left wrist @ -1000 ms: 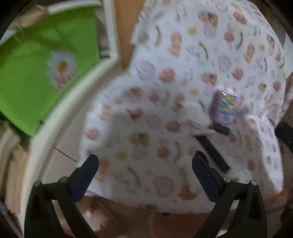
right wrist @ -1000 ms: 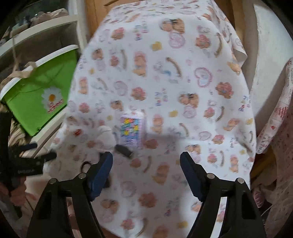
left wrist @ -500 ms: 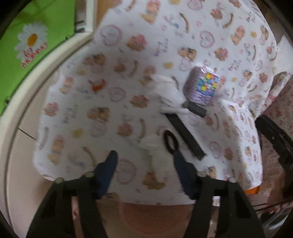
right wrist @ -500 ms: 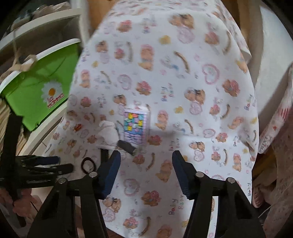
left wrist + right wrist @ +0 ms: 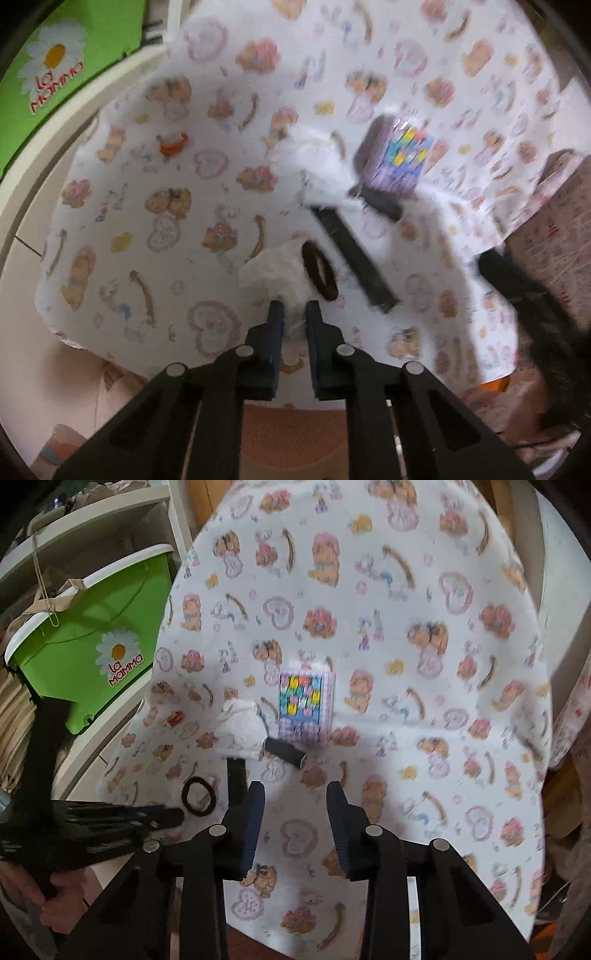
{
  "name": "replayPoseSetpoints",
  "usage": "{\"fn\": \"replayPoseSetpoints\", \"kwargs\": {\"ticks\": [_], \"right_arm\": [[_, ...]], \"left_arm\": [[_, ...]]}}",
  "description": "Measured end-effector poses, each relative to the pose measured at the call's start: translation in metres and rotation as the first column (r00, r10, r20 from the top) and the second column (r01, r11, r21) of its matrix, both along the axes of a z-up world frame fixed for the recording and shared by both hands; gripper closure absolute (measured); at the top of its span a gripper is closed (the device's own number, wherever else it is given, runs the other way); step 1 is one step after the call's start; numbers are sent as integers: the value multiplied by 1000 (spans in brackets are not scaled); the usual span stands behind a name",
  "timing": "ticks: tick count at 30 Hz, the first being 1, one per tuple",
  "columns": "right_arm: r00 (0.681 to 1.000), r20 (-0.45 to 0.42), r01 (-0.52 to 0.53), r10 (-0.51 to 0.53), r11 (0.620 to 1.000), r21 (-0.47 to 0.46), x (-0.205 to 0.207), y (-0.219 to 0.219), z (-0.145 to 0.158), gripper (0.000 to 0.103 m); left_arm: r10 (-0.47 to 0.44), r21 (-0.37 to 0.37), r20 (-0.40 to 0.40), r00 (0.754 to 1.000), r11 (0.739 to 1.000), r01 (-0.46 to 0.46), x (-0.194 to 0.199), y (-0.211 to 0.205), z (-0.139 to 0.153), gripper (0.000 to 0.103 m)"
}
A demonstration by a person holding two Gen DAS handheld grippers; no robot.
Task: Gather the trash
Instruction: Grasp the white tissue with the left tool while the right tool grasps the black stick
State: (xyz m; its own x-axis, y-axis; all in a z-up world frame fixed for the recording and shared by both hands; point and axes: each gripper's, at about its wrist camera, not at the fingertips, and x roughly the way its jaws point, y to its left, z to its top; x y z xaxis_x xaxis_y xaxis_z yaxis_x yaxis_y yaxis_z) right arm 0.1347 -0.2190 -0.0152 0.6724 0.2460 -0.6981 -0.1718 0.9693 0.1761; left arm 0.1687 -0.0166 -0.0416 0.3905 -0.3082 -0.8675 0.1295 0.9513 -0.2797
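Observation:
A crumpled white tissue [image 5: 275, 273] lies near the front of the cartoon-print tablecloth [image 5: 147, 206], and my left gripper [image 5: 293, 310] is shut on its near end. A second crumpled tissue [image 5: 317, 166] lies farther back; the right wrist view shows it [image 5: 242, 729] left of a purple tissue pack [image 5: 304, 705]. My right gripper [image 5: 295, 794] hovers over the cloth just short of a black cylinder [image 5: 284, 755]. Its jaws are closing with nothing between them. The left gripper [image 5: 162, 816] shows low at the left of that view.
A black hair tie [image 5: 319, 271] and a long black strip [image 5: 354, 258] lie right beside the held tissue. A green bin [image 5: 92, 646] with a daisy print stands on a white shelf to the left of the table. Patterned fabric [image 5: 554, 229] hangs at the right.
The left jaws went from wide open to shut on the near tissue as the gripper dropped toward it. The right jaws narrowed and that gripper came lower over the cloth.

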Motion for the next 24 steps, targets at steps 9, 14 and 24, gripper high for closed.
{"fn": "replayPoseSetpoints", "kwargs": {"ticks": [9,14,24], "right_arm": [[994,-45,-102,102,995,11,5,32,-16,65],[991,-60,-127,122,988,-83,13,55,-33,65],[985,-79,-158,151,983,-93,17,71,-58,82]], "left_arm": [[-6,89,225,974,996,-15,-23,21,48,92],[-15,105,256,966,994,-13,-13,15,49,92],[26,47,303,953,998,-42,-26,17,58,92]]}}
